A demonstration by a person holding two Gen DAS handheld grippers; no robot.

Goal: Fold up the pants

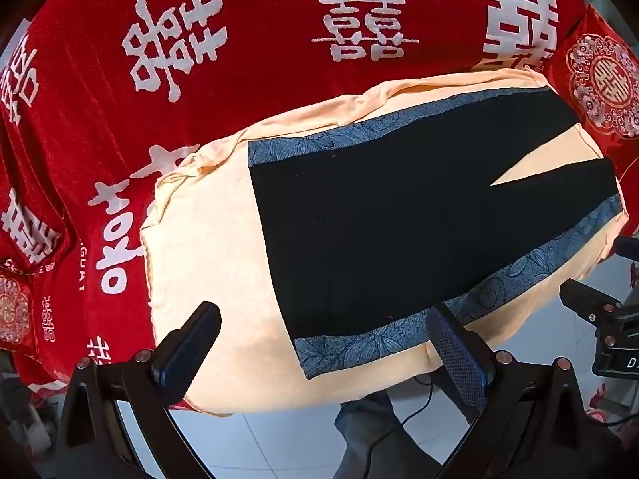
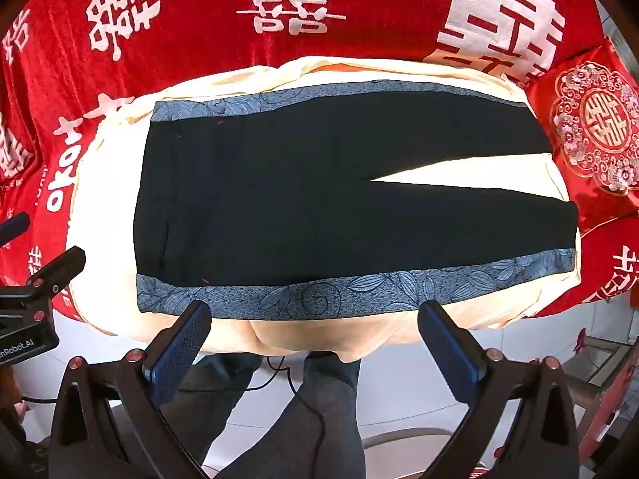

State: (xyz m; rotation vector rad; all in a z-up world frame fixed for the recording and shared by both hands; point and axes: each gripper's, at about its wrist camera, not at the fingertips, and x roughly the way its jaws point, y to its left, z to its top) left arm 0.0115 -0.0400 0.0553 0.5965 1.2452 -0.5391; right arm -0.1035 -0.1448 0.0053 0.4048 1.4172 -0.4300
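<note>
Pants (image 2: pixel 319 199) flat on cream cloth (image 2: pixel 108 207) — just beyond right tool (image 2: pixel 315 319), untouched.

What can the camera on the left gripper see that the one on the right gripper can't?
Only the left wrist view shows a second red cushion at its left edge. Only the right wrist view shows both of the person's legs below the bed edge. Both share the black pants lying flat on the cream cloth, and each view's own gripper, left gripper and right gripper, open.

Red bedspread (image 2: pixel 359 32) with white characters covers the bed; white tiled floor (image 2: pixel 419 399) below its near edge; red cushion (image 2: pixel 591 135) at its right.
</note>
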